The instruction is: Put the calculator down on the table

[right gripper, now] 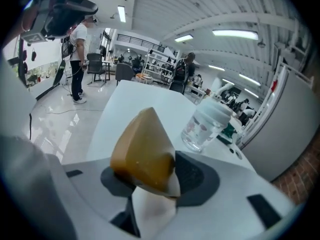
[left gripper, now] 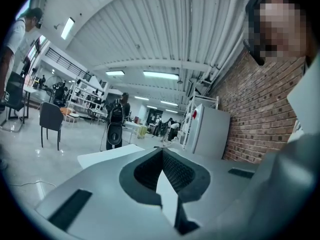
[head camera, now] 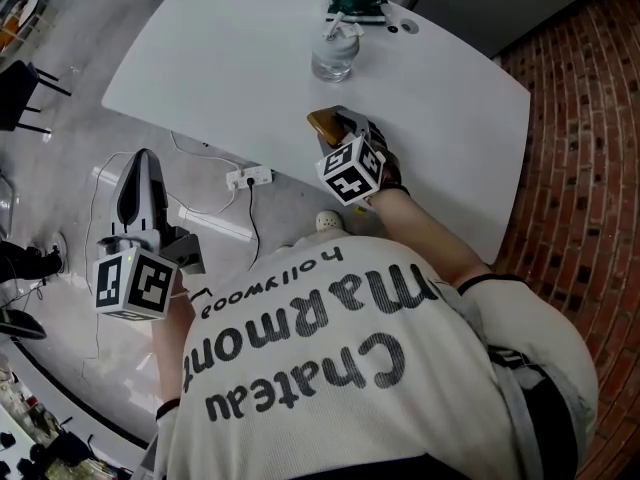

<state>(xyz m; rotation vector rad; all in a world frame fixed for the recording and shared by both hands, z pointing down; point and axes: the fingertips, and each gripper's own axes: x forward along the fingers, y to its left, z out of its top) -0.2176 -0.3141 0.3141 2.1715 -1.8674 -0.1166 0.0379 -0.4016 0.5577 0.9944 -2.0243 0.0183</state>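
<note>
An orange-brown calculator point(head camera: 325, 123) point(right gripper: 142, 151) stands tilted between the jaws of my right gripper point(head camera: 340, 128) point(right gripper: 155, 171), low over the near edge of the white table point(head camera: 230, 58). It leans on the left pad, and the right pad point(right gripper: 197, 176) stands slightly off it, so the jaws look open around it. The calculator's underside is hidden, so contact with the table cannot be judged. My left gripper point(head camera: 143, 158) point(left gripper: 162, 151) hangs off the table over the floor, jaws together and empty.
A clear jar with a white lid point(head camera: 333, 56) point(right gripper: 205, 126) stands further back on the table, with a green-and-white object point(head camera: 357, 3) behind it. A power strip point(head camera: 248, 177) lies on the floor below the table edge. Brick wall point(head camera: 590, 118) lies to the right.
</note>
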